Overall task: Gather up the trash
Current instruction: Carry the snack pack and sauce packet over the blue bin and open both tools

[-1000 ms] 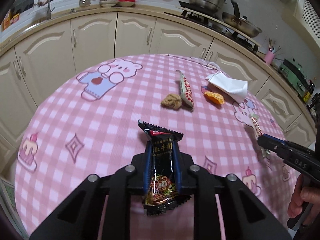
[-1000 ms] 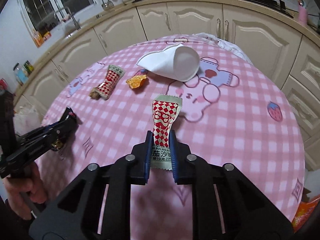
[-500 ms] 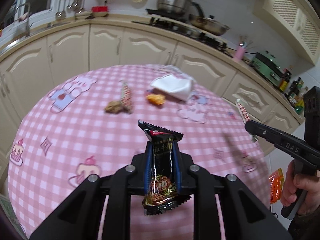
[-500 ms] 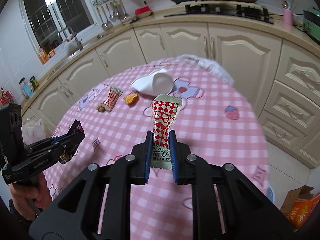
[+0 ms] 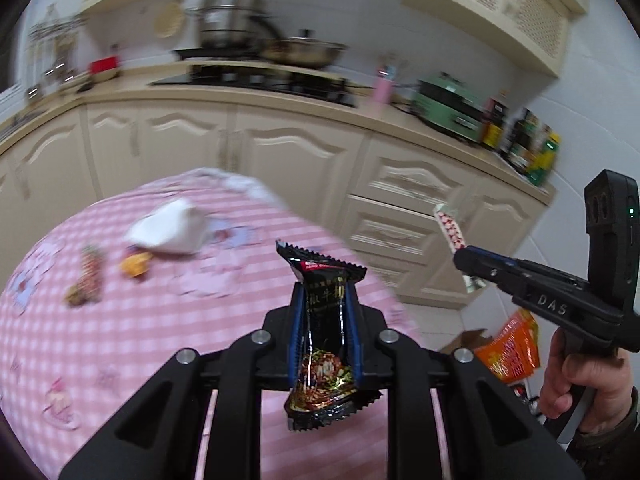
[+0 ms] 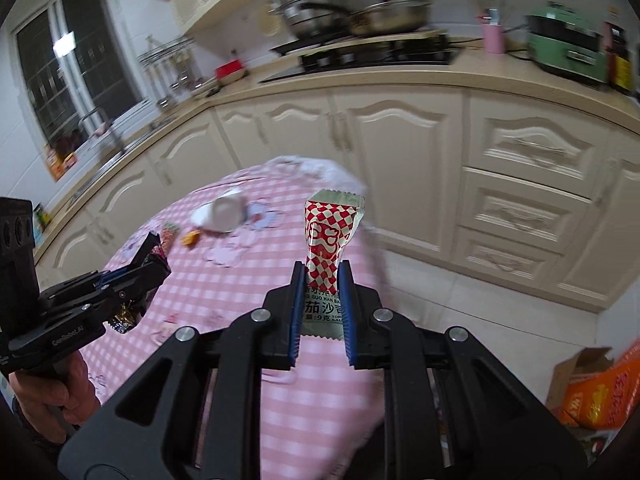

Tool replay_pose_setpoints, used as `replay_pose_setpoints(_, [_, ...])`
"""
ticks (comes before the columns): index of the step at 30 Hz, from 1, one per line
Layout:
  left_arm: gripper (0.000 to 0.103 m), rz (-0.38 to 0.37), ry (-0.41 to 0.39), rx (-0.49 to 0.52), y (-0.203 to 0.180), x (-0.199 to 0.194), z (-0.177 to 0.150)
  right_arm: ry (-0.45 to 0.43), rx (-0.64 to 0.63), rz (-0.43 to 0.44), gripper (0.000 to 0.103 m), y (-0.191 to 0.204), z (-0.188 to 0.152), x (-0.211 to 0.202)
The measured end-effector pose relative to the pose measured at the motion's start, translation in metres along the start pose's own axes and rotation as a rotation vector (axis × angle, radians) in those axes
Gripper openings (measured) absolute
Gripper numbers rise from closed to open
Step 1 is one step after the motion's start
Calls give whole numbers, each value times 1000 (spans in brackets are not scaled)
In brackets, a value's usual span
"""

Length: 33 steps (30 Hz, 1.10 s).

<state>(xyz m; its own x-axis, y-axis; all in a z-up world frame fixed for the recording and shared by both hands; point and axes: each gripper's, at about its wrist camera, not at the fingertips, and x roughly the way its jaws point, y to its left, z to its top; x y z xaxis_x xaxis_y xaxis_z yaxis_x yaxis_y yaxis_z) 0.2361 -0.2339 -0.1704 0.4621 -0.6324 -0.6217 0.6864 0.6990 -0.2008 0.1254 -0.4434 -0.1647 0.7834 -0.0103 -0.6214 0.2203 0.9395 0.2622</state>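
My left gripper (image 5: pixel 323 294) is shut on a black snack wrapper (image 5: pixel 322 332), held upright above the pink checked table (image 5: pixel 120 320). It also shows in the right wrist view (image 6: pixel 154 260). My right gripper (image 6: pixel 322 280) is shut on a red-and-white checked sauce packet (image 6: pixel 330 236), held past the table's right edge; the packet also shows in the left wrist view (image 5: pixel 450 228). On the table lie a white paper cup (image 5: pixel 168 232), an orange scrap (image 5: pixel 136 262), a red striped wrapper (image 5: pixel 90 268) and a brown lump (image 5: pixel 74 298).
Cream kitchen cabinets (image 6: pixel 400 148) curve behind the table, with pots on a stove (image 5: pixel 256 76) and a green appliance (image 5: pixel 452 108). On the floor at right sit a cardboard box (image 6: pixel 580 368) and an orange bag (image 5: pixel 510 348).
Both grippers have swung right and lifted, each keeping its wrapper. The table has slid left and down in both views; the floor, box and orange bag have come into view.
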Motion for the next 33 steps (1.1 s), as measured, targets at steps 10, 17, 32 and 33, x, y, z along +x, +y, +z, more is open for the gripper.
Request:
replay_pose_setpoints(10, [18, -196, 185, 176, -140, 106, -9, 63, 212, -193, 17, -134, -51, -29])
replay_pose_setpoints(17, [18, -247, 306, 240, -199, 166, -28, 119, 360, -249, 17, -208, -94, -33])
replay_pose_setpoints(32, [29, -239, 617, 229, -241, 292, -89, 305, 646, -158, 20, -299, -176, 40])
replay_pose_setpoints(33, [40, -235, 636, 218, -240, 297, -90, 322, 673, -155, 23, -304, -181, 44])
